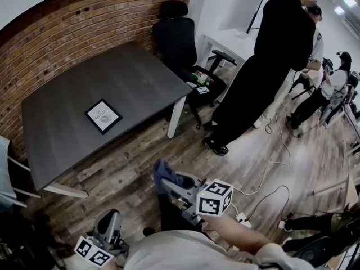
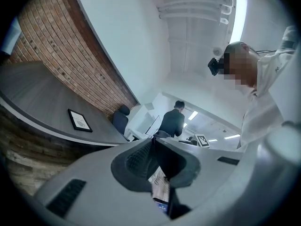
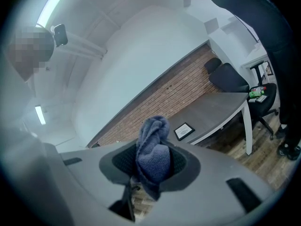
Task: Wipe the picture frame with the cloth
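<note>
Blue cloth [image 3: 153, 147] bunched, clamped by right gripper [image 3: 151, 166]; left gripper [image 2: 154, 160] closed, empty; black-rimmed picture frame [image 1: 103, 116] flat

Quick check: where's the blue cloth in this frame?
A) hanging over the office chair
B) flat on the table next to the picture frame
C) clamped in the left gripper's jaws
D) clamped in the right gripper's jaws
D: the right gripper view shows the blue cloth bunched between the jaws of the right gripper, away from the table where the picture frame lies flat.
</note>
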